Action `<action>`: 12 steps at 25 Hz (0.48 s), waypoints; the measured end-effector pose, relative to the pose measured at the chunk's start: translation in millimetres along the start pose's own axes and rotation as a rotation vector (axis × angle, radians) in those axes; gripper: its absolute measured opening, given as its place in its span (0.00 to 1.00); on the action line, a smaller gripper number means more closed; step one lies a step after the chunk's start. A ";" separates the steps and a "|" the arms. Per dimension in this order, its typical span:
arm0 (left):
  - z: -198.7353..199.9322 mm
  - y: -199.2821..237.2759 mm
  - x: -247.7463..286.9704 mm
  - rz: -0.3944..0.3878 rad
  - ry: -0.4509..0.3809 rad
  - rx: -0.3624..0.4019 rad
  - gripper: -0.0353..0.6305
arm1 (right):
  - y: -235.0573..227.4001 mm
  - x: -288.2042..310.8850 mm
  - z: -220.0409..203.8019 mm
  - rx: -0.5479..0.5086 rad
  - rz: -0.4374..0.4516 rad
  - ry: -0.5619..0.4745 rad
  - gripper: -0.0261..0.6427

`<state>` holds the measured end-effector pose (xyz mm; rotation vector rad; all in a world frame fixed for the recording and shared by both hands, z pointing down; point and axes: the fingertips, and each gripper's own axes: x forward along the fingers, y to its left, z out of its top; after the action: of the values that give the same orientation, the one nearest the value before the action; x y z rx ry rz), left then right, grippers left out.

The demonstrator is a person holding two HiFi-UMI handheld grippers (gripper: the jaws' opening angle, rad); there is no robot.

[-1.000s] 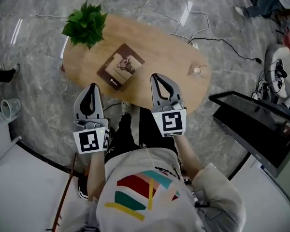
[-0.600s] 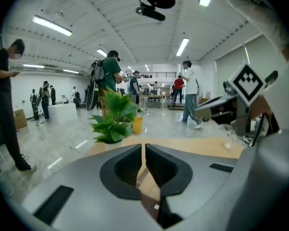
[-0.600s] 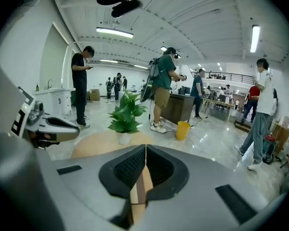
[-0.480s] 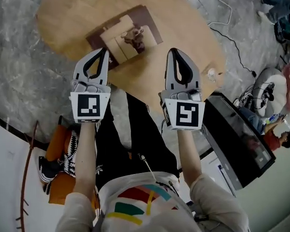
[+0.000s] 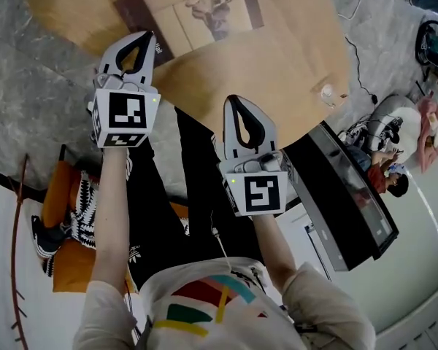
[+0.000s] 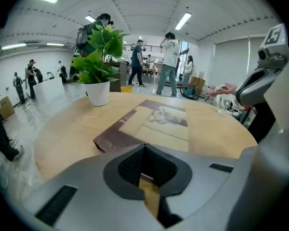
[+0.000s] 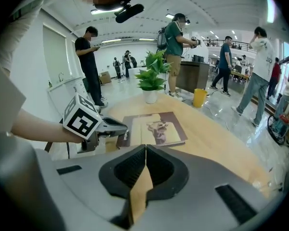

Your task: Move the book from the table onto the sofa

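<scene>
The book (image 5: 197, 9) lies flat on the oval wooden table (image 5: 277, 57); its cover is dark brown with a beige panel and an animal picture. My left gripper (image 5: 142, 35) is shut and empty, its tip just short of the book's near left corner. The left gripper view shows the book (image 6: 154, 124) right ahead of the closed jaws of the left gripper (image 6: 143, 146). My right gripper (image 5: 232, 100) is also shut and empty, hanging over the table's near edge, farther back from the book (image 7: 151, 129). The right gripper view has the left gripper (image 7: 113, 126) beside the book's left edge.
A potted green plant (image 6: 98, 57) stands at the table's far side. A small glass object (image 5: 326, 93) sits near the table's right rim. A black screen (image 5: 350, 195) stands on the floor to the right. Several people stand in the room beyond.
Both grippers have come down toward the table. The left one now reaches the book's near corner; the right one trails behind it. The book has not moved.
</scene>
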<state>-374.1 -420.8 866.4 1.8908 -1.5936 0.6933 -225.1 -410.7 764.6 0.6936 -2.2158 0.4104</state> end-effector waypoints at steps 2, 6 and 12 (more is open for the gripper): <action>1.2 0.2 0.8 -0.013 -0.022 -0.019 0.06 | 4.2 3.7 -0.7 0.018 0.013 -0.006 0.06; -5.1 -2.8 -2.1 -0.016 -0.001 0.010 0.06 | 11.8 11.5 -3.0 0.012 0.029 -0.001 0.06; -28.8 -15.1 -25.8 -0.006 0.004 -0.043 0.06 | 22.6 9.1 -1.6 0.003 0.041 -0.001 0.06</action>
<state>-364.1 -380.5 867.3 1.8613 -1.5879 0.6541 -242.8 -395.0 770.9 0.6512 -2.2334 0.4337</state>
